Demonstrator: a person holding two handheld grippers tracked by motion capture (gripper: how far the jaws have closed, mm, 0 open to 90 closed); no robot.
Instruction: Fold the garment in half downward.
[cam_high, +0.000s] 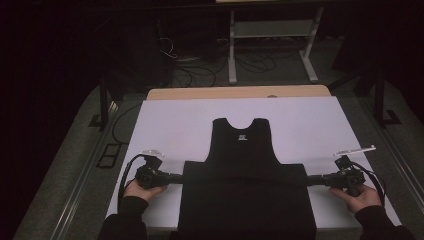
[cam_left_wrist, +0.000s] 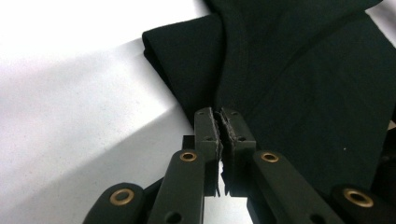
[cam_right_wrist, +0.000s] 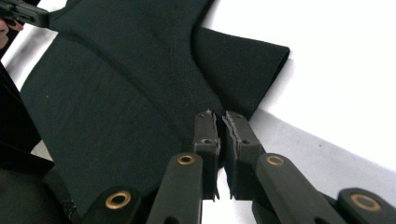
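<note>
- A black cotton T-shirt (cam_high: 243, 172) lies face down on the white surface (cam_high: 175, 120), its collar at the far end and its hem hanging over the near edge.
- Both short sleeves appear already folded in over the body, so the upper part is narrow, while a wider band of cloth crosses just nearer than that.
- The left tongs (cam_high: 176, 177) meet this band's left end; in the left gripper view (cam_left_wrist: 219, 128) the jaws are pressed together with a fold of the shirt's edge between them.
- The right tongs (cam_high: 311, 180) meet the band's right end; in the right gripper view (cam_right_wrist: 220, 126) the jaws are likewise closed on the cloth edge.
- My reading is a fold under way: sleeves done, the lengthwise fold toward the collar left, though the dim light makes the layers hard to separate.
</note>
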